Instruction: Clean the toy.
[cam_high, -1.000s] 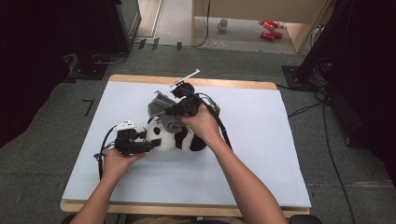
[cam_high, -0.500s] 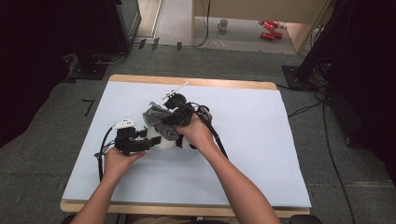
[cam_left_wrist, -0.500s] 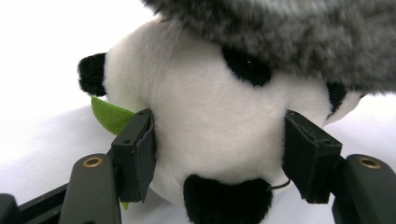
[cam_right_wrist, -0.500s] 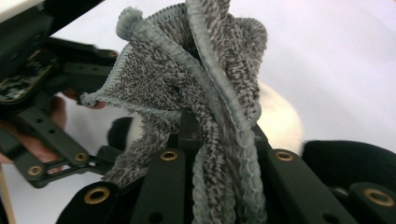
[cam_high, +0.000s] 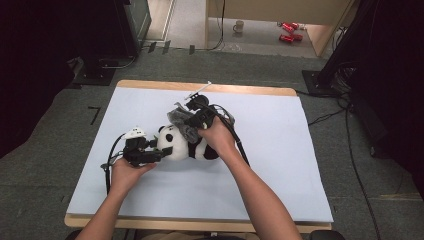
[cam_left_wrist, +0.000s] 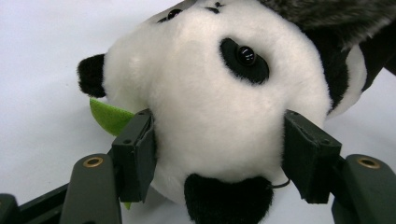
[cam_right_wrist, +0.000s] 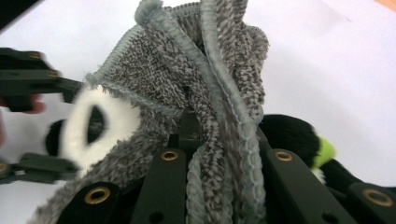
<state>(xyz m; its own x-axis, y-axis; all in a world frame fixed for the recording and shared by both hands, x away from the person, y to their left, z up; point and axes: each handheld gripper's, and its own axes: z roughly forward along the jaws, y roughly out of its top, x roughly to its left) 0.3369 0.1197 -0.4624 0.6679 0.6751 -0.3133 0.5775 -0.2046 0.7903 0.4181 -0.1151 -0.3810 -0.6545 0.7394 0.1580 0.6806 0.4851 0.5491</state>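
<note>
Down comes the right gripper (cam_high: 192, 120) since a second ago, sinking with its grey cloth (cam_high: 179, 121) from above the far side of the toy until the cloth lies against the panda's (cam_high: 182, 145) head and shoulder. And the left gripper (cam_high: 161, 151) hasn't budged, planted on the panda's head exactly as before.

Look at the left gripper view: its two black pads clamp the plush panda's (cam_left_wrist: 210, 93) white head from either side, fur bulging between them, one glossy black eye staring up, a black ear at the left edge and another dark patch low between the jaws. A green felt leaf (cam_left_wrist: 109, 116) pokes out just beside the left pad.

Over in the right gripper view, the jaws are pinched nearly together on a bunched fold of the cloth (cam_right_wrist: 205, 93), a grey towelling rag with a corded hem, draped over the panda's face (cam_right_wrist: 100, 123); a lime-green bit shows at the right by black fur.

From the high view, the panda lies on its side near the middle of the pale blue mat (cam_high: 280, 150) covering the wooden table (cam_high: 240, 90), between the two hands.

Writing? None readable on toy, cloth or grippers; the red cans on the floor beyond are too small to read.
</note>
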